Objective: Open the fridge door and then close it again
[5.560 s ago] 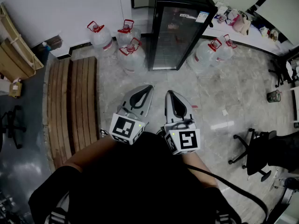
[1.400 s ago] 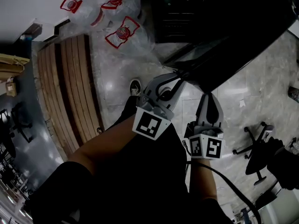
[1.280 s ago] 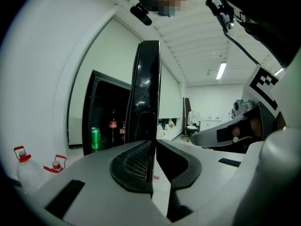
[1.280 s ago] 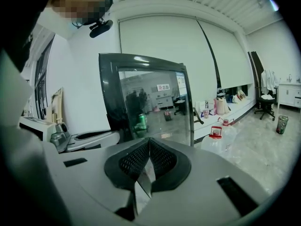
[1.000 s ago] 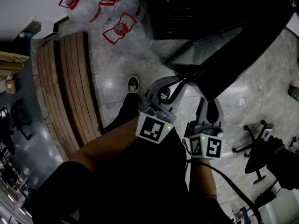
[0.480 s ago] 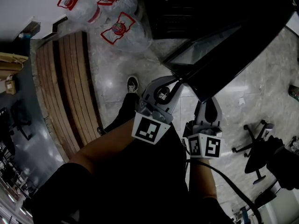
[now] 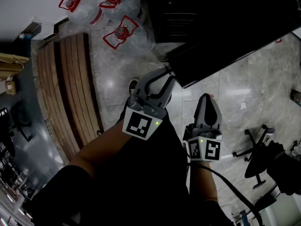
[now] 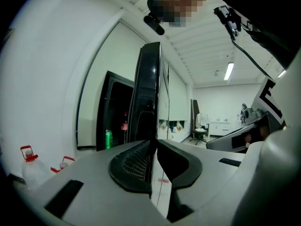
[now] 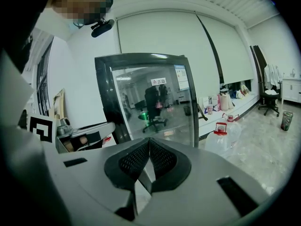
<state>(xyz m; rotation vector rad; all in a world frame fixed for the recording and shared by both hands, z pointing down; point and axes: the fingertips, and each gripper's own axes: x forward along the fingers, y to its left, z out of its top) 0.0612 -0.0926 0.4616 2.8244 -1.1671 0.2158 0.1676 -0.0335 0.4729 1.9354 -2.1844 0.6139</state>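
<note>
The black fridge [image 7: 188,8] stands open, and its glass door [image 7: 225,46] is swung out toward me. My left gripper [image 7: 163,75] is at the door's free edge [image 8: 149,88], which I see end-on in line with the slot between the jaws. The jaws are opening. A narrow gap shows between the pads and they do not press on the door. Inside the fridge [image 8: 115,117] stands a green can [image 8: 108,139]. My right gripper [image 7: 208,99] hangs lower right, shut and empty, facing the door's glass [image 9: 150,107].
Water jugs [image 7: 124,32] with red handles stand left of the fridge, and another jug [image 9: 225,131] stands beyond the door. A wooden slatted bench [image 7: 70,88] runs along the left. An office chair [image 7: 261,145] is at the right. A shoe [image 7: 133,86] is below the left gripper.
The left gripper has slid left along the floor view and its jaws have parted off the door's edge. The door's near corner now reaches less far toward me. The right gripper has stayed put.
</note>
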